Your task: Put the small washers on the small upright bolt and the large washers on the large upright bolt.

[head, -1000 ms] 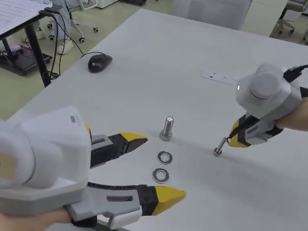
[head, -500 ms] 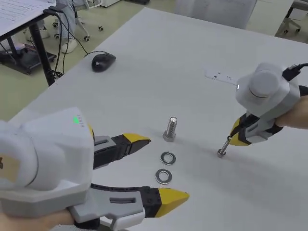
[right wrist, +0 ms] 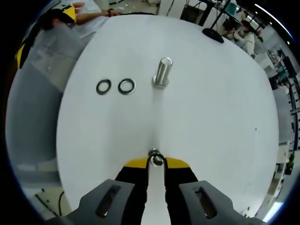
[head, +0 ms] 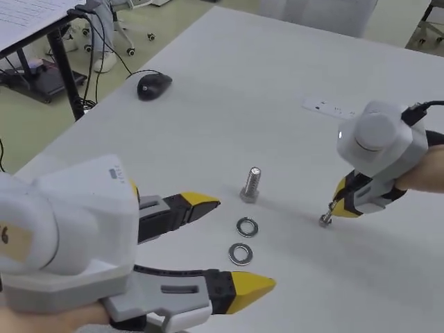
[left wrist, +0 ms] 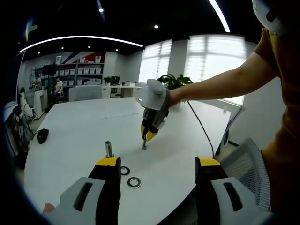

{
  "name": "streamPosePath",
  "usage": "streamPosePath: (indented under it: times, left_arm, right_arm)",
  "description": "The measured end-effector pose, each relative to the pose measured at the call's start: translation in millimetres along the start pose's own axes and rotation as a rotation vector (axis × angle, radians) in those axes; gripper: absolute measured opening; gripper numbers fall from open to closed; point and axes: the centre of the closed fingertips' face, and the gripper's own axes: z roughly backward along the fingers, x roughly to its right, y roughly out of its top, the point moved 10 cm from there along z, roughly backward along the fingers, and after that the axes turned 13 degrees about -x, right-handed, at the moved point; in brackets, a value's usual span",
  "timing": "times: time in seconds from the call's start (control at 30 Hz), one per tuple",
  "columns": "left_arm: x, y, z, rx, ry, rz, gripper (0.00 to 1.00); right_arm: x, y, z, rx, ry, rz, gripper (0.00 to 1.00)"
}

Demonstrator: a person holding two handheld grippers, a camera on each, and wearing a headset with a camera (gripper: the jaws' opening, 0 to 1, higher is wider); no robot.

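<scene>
Lower left of the head view: left gripper (head: 243,243), jaws spread wide and empty, held low over the worktop (head: 208,125), likely poised to pick a washer. Near its tips, toward frame centre, two washers (head: 240,227) lie flat side by side, apart from each other, neither on a bolt. Just above them the large bolt (head: 252,184) stands upright on its head, shank bare. Right of centre the small bolt (head: 327,216) leans, head on the worktop, threaded end clenched in the jaws of the right gripper (head: 337,204), probably steadied so it stands for loading. Washer sizes: cannot tell.
</scene>
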Motion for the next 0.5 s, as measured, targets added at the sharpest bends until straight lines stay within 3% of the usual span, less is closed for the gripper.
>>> streamPosePath:
  times: [0.5]
  left_arm:
    - [-2.7, -2.4, -3.1, -0.013, 0.003, 0.013, 0.63]
  right_arm:
    - [-1.3, 0.9, -24.7, 0.012, 0.027, -0.006, 0.13]
